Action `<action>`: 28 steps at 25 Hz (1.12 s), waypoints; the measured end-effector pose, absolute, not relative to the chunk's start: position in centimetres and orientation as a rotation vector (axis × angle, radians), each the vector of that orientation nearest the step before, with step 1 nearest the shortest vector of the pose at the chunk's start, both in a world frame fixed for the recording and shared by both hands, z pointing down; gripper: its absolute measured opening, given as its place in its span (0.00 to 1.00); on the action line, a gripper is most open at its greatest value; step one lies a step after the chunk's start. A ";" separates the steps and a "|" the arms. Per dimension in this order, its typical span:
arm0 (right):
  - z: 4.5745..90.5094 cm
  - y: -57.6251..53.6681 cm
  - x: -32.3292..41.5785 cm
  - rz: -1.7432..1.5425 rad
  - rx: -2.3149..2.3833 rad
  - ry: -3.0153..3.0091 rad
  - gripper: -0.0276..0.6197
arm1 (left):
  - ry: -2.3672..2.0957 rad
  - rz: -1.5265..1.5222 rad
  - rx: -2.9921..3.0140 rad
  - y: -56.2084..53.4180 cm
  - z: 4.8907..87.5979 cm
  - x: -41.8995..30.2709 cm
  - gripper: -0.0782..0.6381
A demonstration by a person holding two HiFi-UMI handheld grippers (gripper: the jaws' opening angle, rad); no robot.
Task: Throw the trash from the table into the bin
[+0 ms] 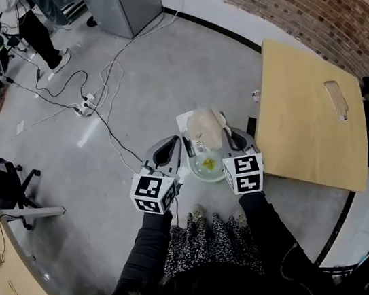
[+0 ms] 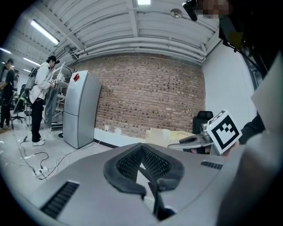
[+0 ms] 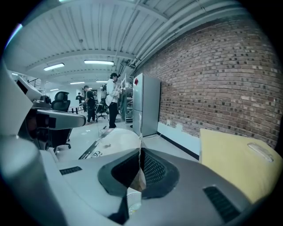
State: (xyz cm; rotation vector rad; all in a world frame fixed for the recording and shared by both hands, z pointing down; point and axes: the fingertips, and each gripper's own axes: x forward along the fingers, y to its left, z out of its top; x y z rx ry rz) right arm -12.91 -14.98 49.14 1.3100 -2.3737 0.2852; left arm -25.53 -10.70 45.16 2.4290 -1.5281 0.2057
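A crumpled beige-and-white wrapper point(image 1: 201, 128) hangs between my two grippers, above a round pale bin point(image 1: 208, 167) on the floor with yellow scraps inside. My right gripper point(image 1: 226, 130) is shut on the wrapper's right edge. In the right gripper view point(image 3: 137, 173) a thin sheet edge rises from between the pads and the wrapper point(image 3: 112, 141) bulges to the left. My left gripper point(image 1: 178, 141) is at the wrapper's left edge. In the left gripper view point(image 2: 148, 176) its jaws are closed with a white sliver pinched between them.
The wooden table point(image 1: 307, 115) stands right of the bin, with a tan strip point(image 1: 336, 98) on it, against a brick wall. Cables and a power strip point(image 1: 84, 108) lie on the floor at the left. An office chair point(image 1: 8, 187) and another desk point(image 1: 13, 289) are at the left.
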 end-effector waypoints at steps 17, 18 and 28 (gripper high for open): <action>61.6 -12.2 -13.2 0.422 1.308 -2.265 0.06 | -1.433 0.289 2.417 -8.7 55.2 -25.1 0.12; 62.3 -12.3 -13.0 0.428 1.310 -2.256 0.06 | -1.429 0.288 2.413 -8.8 55.9 -25.0 0.12; 70.0 -11.8 -10.3 0.491 1.309 -2.172 0.06 | -1.392 0.299 2.372 -9.9 63.1 -22.5 0.12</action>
